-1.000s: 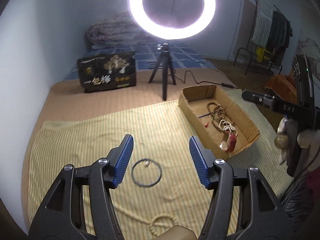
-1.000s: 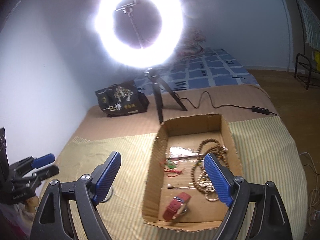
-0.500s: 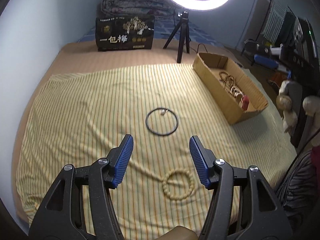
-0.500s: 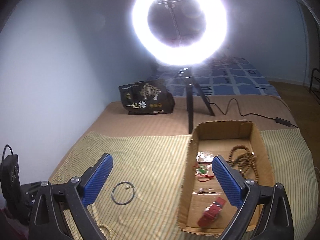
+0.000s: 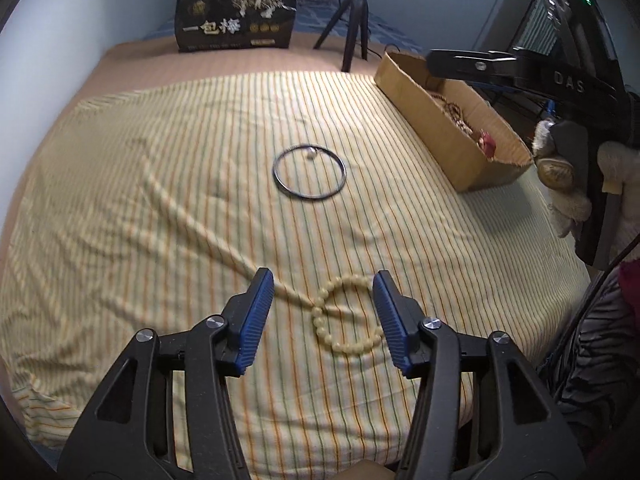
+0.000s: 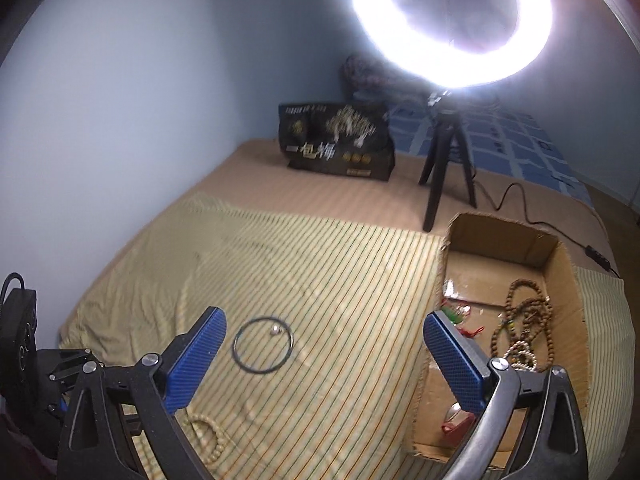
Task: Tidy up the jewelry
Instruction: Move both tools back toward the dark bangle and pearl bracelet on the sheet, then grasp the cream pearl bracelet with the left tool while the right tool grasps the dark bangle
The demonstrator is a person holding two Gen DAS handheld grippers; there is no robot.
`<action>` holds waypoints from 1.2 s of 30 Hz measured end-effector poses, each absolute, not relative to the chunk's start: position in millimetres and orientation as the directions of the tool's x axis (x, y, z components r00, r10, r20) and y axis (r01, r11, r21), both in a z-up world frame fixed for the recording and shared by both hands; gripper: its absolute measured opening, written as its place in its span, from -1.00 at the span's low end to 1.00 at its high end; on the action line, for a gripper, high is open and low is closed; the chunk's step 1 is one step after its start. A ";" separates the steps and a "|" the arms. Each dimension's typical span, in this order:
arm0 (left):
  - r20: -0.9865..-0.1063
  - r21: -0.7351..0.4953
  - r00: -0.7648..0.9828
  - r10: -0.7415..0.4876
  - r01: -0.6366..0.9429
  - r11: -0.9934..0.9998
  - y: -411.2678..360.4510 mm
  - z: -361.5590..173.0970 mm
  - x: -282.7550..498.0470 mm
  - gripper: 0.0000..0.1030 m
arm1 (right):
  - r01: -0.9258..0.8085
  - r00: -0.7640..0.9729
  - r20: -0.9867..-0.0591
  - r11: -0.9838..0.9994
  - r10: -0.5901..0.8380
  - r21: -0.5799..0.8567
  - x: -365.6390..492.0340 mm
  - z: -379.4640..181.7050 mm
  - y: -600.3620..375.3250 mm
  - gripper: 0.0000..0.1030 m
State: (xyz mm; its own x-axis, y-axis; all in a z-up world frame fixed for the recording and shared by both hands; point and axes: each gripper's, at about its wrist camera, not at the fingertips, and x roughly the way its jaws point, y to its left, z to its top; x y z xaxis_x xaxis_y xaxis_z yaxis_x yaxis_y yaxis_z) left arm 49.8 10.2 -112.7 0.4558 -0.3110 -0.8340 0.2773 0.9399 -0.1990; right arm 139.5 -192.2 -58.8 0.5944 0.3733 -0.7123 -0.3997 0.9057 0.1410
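On the striped cloth (image 5: 168, 184), low at the left, the left gripper (image 5: 324, 312) is narrowing its jaws around the cream bead bracelet (image 5: 347, 316), pads not yet touching it. Further right lies the black ring necklace (image 6: 263, 345), framed by the right gripper (image 6: 324, 354) — jaws spread wide, empty. Rightmost, the cardboard box (image 6: 564, 264). Risk: the pads may pinch cloth — dragging fabric and beads along.

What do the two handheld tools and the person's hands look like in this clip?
Both tools are black plastic with silver pivot screws and ribbed blue pads. The left tool and right tool match. In the left wrist view, the right tool's body reads "DAS" and shows a green light; the hand holding it wears a whitish fabric glove.
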 end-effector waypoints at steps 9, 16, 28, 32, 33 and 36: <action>-0.855 -0.209 0.405 -0.323 0.301 0.930 1.4 -135.7 50.1 -0.26 | -0.456 0.494 -0.794 0.883 0.354 0.110 147.2 -97.6 -165.7 0.72; -0.872 -0.208 0.368 -0.321 0.315 0.926 -2.8 -151.7 55.3 -0.36 | -0.493 0.410 -0.850 0.865 0.330 0.098 153.4 -129.8 -146.3 0.34; -0.881 -0.196 0.356 -0.312 0.327 0.924 -9.0 -171.7 69.7 -0.52 | -0.463 0.323 -0.888 0.873 0.329 0.155 173.6 -161.8 -127.0 -0.14; -0.878 -0.183 0.371 -0.302 0.324 0.928 -11.3 -172.5 70.7 -0.67 | -0.466 0.326 -0.896 0.876 0.301 0.125 175.6 -168.6 -118.5 -0.20; -0.878 -0.182 0.373 -0.301 0.323 0.929 -10.0 -172.4 71.0 -0.72 | -0.467 0.330 -0.896 0.876 0.299 0.120 175.9 -168.3 -117.3 -0.24; -0.877 -0.180 0.377 -0.299 0.318 0.931 -10.3 -173.3 75.0 -0.80 | -0.461 0.334 -0.895 0.879 0.296 0.119 177.0 -168.2 -117.8 -0.41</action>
